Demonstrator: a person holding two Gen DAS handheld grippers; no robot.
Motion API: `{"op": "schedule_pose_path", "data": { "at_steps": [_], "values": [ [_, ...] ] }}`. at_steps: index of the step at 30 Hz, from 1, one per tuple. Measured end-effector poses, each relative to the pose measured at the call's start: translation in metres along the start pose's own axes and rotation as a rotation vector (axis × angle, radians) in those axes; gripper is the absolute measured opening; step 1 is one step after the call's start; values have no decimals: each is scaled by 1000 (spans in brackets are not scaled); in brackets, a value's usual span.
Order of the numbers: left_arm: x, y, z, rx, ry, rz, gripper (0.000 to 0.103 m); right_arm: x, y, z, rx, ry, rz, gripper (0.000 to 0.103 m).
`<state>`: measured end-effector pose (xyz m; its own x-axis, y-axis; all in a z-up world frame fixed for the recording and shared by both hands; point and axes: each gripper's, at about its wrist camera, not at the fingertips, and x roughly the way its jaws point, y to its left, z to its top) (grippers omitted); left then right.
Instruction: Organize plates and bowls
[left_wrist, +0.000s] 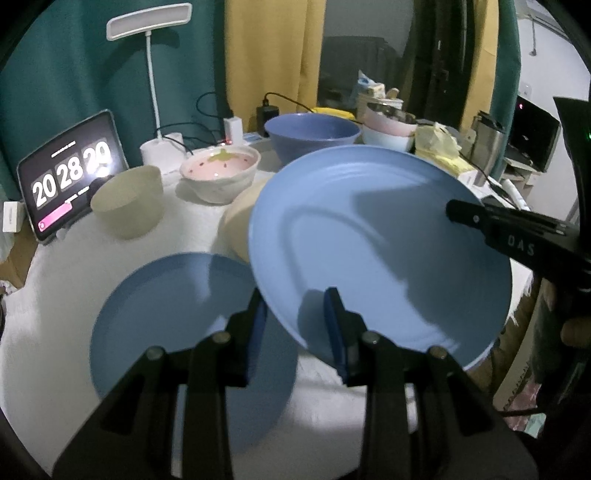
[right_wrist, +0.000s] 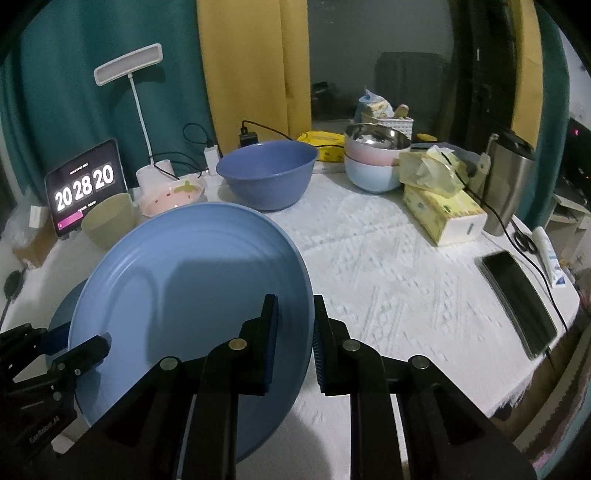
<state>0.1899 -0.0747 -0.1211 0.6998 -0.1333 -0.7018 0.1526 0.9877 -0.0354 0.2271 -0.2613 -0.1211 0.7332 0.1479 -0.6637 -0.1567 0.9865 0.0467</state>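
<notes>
Plate (left_wrist: 369, 251), light blue, was held tilted above the white tablecloth (right_wrist: 388, 266), gripped from two opposite edges. Left gripper (left_wrist: 295, 332) had its jaws narrowed onto the plate's near rim, one blue pad over the upper face, the other beneath. Right gripper (right_wrist: 293, 339) was likewise pinched on the opposite rim, jaws narrow, rim between the pads. In the left wrist view, the right gripper came in from the right, its finger lying on the plate's far edge.

Second blue plate (left_wrist: 184, 325) lay flat on the cloth below and to the left of the lifted one, not touching it. A cream-coloured dish (left_wrist: 236, 225) showed partly behind the raised plate; its exact shape could not be told.

Farther back on the cloth: large blue bowl (right_wrist: 266, 173), beige cup (left_wrist: 129, 199), pink-and-white patterned bowl (left_wrist: 219, 175). Stack of bowls (right_wrist: 373, 162), pale blue, pink, with a steel one on top, stood right of the blue bowl. Tablet clock (right_wrist: 83, 184) leaned at back left, desk lamp (right_wrist: 127, 66) behind it. Tissue packs (right_wrist: 439, 199), steel flask (right_wrist: 506, 181) and phone (right_wrist: 517, 302) occupied the right side.
</notes>
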Motion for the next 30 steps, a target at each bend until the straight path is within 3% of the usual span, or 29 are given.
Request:
{"op": "schedule_pose_path", "data": {
  "at_steps": [30],
  "values": [
    [94,27,49,-67,70,85,33,113,-2,53,-18,78,62,19]
  ]
}}
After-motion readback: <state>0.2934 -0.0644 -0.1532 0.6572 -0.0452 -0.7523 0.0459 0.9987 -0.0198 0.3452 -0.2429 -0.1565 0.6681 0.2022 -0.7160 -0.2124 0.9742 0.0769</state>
